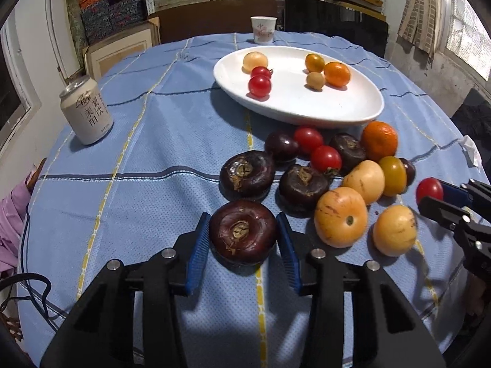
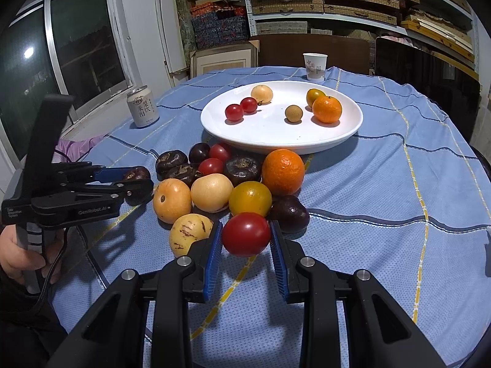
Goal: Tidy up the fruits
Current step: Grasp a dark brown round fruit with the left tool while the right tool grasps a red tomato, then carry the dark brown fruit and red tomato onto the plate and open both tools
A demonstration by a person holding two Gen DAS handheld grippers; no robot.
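- Left gripper (image 1: 243, 234): blue pads pressed on both sides of a dark water chestnut (image 1: 243, 232), which sits on the blue cloth (image 1: 147, 159), nearer the camera than the white plate (image 1: 307, 113).
- Right gripper (image 2: 246, 235): clamped on a red tomato (image 2: 246, 234), in front of the plate, beside the fruit pile.
- Plate holds six small fruits.

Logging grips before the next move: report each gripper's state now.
Left gripper: closed on the dark purple, flat round water chestnut.
Right gripper: closed on the glossy red round cherry tomato.
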